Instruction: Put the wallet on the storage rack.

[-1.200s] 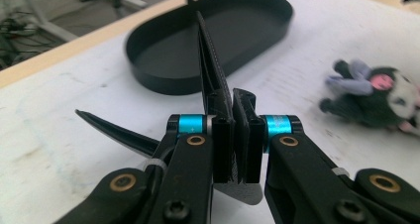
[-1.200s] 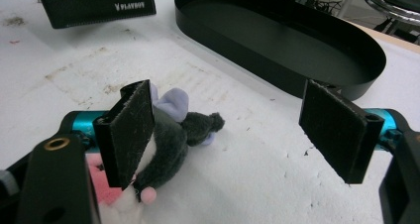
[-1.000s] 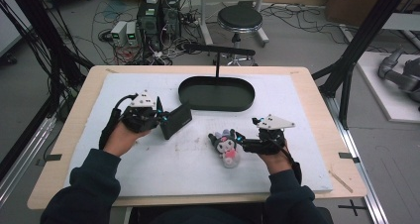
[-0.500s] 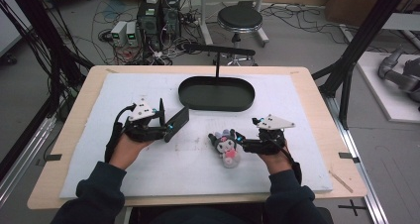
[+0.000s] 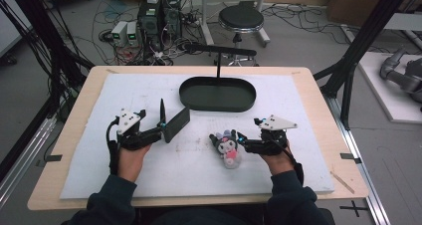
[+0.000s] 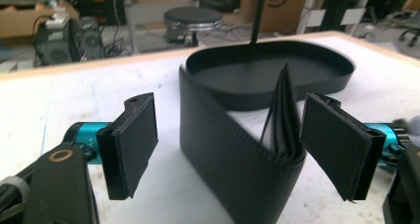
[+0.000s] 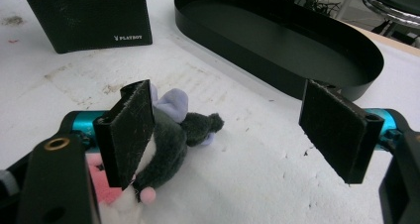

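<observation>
The left gripper has just been opening its fingers; the black wallet stands between them, unpressed, near the oval tray. The right gripper gapes beside the plush toy.

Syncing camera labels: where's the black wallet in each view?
High view: wallet left of centre, standing open on its edge at the left gripper tips.
Left gripper view: centre, between the open jaws, touching neither pad.
Right gripper view: top left, logo side facing.
Shared landmark: the oval black tray just beyond it.
</observation>
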`<action>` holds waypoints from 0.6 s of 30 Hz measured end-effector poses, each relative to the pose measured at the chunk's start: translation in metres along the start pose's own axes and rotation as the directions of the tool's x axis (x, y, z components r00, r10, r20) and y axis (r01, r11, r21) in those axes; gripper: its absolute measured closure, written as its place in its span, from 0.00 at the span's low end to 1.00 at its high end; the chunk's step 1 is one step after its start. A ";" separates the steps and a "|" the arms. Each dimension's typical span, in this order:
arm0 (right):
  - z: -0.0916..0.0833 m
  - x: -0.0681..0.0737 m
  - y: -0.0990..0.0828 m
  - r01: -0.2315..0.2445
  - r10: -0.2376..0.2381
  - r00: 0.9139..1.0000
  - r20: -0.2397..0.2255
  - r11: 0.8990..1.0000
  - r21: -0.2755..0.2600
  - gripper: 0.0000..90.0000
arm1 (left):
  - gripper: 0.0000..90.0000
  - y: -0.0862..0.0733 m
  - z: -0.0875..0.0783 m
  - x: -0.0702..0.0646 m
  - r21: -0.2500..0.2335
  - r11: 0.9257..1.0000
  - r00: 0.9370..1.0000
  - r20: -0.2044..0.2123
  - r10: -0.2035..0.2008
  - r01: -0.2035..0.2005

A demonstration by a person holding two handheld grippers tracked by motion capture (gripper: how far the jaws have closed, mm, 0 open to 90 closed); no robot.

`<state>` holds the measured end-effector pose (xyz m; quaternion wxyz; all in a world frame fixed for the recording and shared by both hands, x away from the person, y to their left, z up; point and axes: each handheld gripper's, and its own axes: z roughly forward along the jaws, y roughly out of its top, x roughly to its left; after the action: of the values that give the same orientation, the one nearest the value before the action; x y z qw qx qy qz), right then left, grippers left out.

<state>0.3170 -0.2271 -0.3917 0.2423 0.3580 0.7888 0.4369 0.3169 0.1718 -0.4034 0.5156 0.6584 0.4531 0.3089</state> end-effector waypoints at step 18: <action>-0.001 -0.002 -0.001 0.003 -0.003 1.000 0.004 1.000 0.002 0.24 | 0.26 -0.006 0.003 -0.010 -0.006 1.000 0.999 0.043 -0.007 0.007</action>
<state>0.3169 -0.2291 -0.3918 0.2440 0.3579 0.7892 0.4353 0.3139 0.1620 -0.4092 0.5283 0.6619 0.4432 0.2940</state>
